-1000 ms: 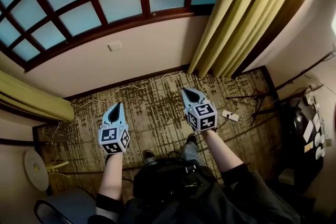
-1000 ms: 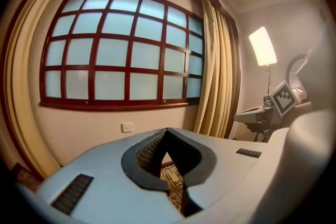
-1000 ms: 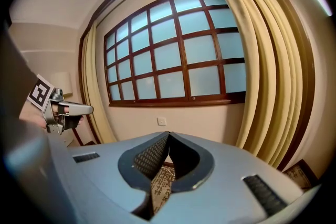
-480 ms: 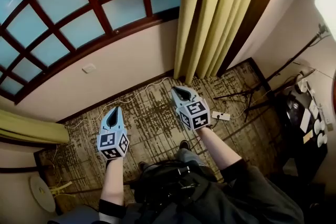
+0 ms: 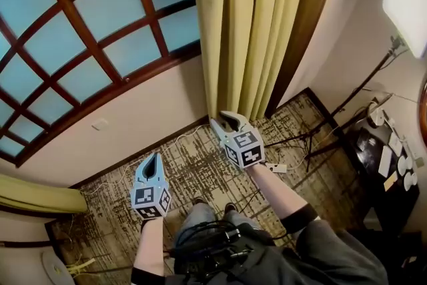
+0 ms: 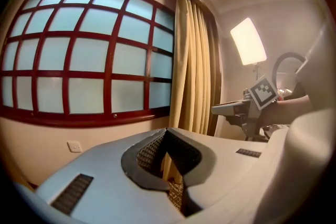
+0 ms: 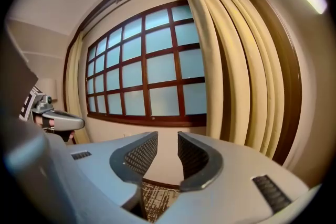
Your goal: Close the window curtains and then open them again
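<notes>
Hanging pleated yellow curtain (image 5: 253,23) — arched wood-grid window (image 5: 80,43).

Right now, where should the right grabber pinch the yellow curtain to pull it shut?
Pinch the curtain on its edge fold nearest the window, coming from the window side. It hangs bunched in upright pleats, so that outer fold is probably easiest to nip. The right gripper, jaws just opening, nothing between them, points toward it.
</notes>
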